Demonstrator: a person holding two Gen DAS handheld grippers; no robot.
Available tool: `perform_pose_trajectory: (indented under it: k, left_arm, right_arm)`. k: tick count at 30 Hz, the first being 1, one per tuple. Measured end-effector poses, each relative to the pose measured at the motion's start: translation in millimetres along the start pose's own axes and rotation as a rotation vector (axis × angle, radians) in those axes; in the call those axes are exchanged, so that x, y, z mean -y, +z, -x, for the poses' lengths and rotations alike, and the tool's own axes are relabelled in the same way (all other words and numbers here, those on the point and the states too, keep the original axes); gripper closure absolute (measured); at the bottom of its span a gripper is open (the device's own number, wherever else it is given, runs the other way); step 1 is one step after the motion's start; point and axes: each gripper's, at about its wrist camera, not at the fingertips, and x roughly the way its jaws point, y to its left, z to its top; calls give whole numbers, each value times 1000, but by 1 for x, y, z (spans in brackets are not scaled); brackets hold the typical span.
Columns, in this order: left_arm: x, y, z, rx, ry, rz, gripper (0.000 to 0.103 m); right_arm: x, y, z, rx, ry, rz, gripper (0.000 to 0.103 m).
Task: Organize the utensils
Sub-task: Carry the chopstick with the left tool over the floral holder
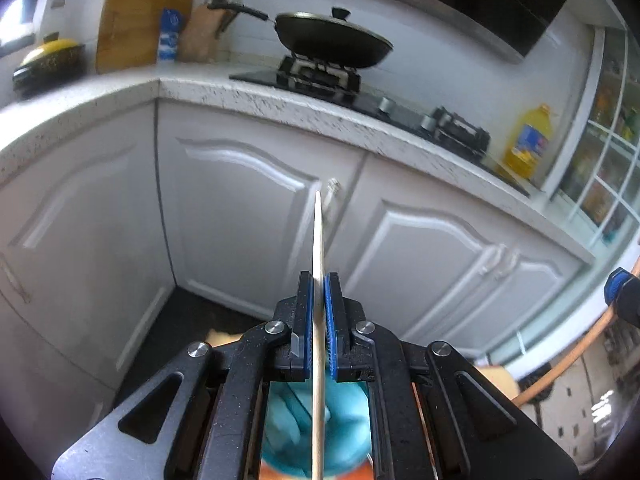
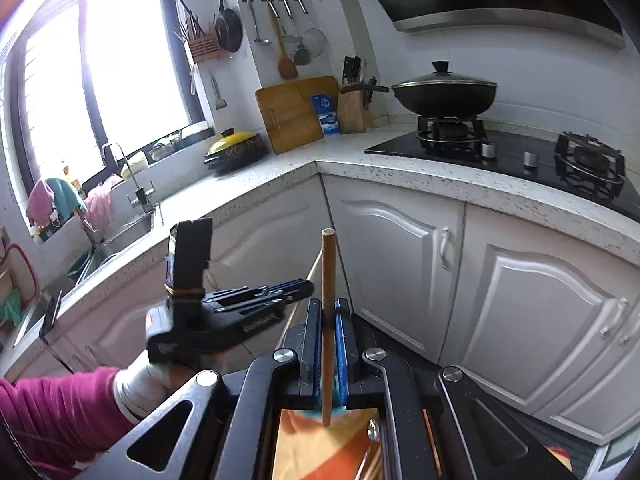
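Wok (image 2: 444,94) on stove (image 2: 450,132) ahead

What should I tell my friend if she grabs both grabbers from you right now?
Left gripper: jaws shut on a pale chopstick, tip pointing at the white cabinet doors.
Right gripper: jaws shut on a brown chopstick, which stands up between them.
Both are held in the air in front of the counter, not resting on anything.
Done: one stick picked up in each gripper.
Left: put both away. A wooden holder on the wall by the window already has sticks in it, so that is probably where they go. Keep the jaws shut until you get there.
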Motion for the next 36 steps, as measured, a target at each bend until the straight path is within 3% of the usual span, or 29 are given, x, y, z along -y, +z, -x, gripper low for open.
perform_pose_trajectory:
  k: [12, 18, 25, 27, 28, 29, 31, 36]
  left_arm:
    - [-22, -11, -29, 160, 66, -14, 99]
    - [-18, -32, -35, 163, 83, -53, 99]
    - [-28, -47, -37, 119, 103, -26, 98]
    - [-29, -49, -32, 121, 104, -17, 98]
    - [-29, -49, -29, 120, 101, -16, 98]
    - [-28, -50, -27, 118, 99, -19, 98]
    - [-26, -52, -22, 112, 99, -30, 98]
    - [-20, -61, -13, 76, 74, -48, 98]
  right_arm:
    - [24, 9, -91, -75, 9, 2, 97]
    - [39, -7, -121, -139, 25, -32, 97]
    - [55, -26, -138, -187, 12, -92, 97]
    - [55, -31, -134, -196, -8, -94, 95]
    - [54, -33, -131, -196, -10, -89, 90]
    - [53, -36, -128, -198, -10, -88, 78]
    - [54, -40, -123, -201, -8, -99, 67]
    - [53, -46, -113, -208, -15, -123, 67]
